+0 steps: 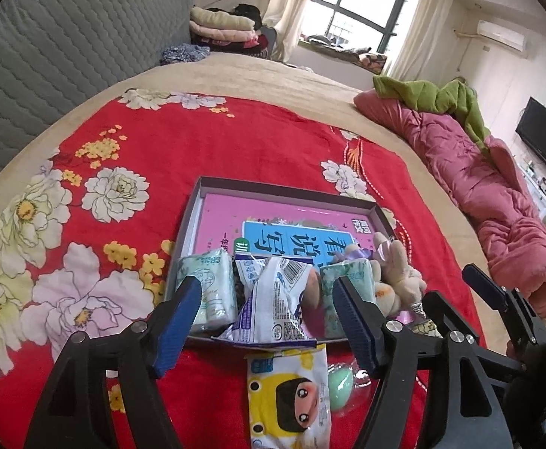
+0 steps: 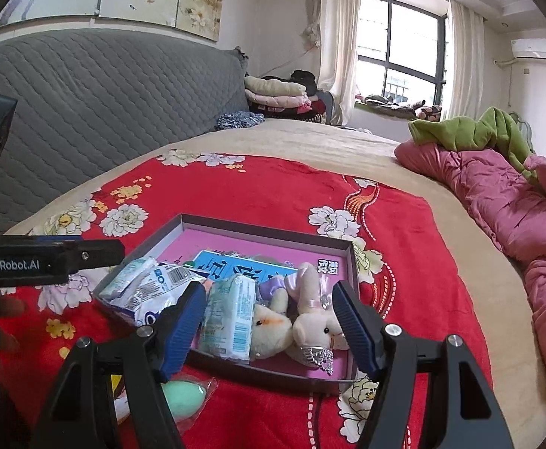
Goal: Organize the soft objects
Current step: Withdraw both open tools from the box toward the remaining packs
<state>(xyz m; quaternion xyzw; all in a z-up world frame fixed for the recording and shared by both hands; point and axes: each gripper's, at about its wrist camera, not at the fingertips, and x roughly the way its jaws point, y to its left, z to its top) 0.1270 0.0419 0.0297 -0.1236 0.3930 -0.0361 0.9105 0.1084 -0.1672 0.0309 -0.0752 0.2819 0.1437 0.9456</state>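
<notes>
A shallow grey box (image 1: pixel 288 187) lies on the red flowered blanket (image 1: pixel 235 142) with a pink book (image 1: pixel 273 213) in it. Along its near side sit two pale green tissue packs (image 1: pixel 209 284), a white-blue packet (image 1: pixel 276 299) and plush rabbits (image 1: pixel 396 273). My left gripper (image 1: pixel 267 292) hovers open over the white-blue packet, pads clear of it. My right gripper (image 2: pixel 269 295) is open above a tissue pack (image 2: pixel 232 318) and the plush rabbits (image 2: pixel 310 321), touching neither. A yellow cartoon packet (image 1: pixel 288 393) and a green egg-shaped sponge (image 1: pixel 342 385) lie on the blanket outside the box.
A grey quilted headboard (image 2: pixel 104 112) runs along the left. A crumpled pink quilt (image 2: pixel 516 224) with a green cloth (image 2: pixel 471 131) on it lies at the right. Folded blankets (image 2: pixel 273 93) are stacked by the window. Beige bedding (image 2: pixel 310 138) lies beyond the red blanket.
</notes>
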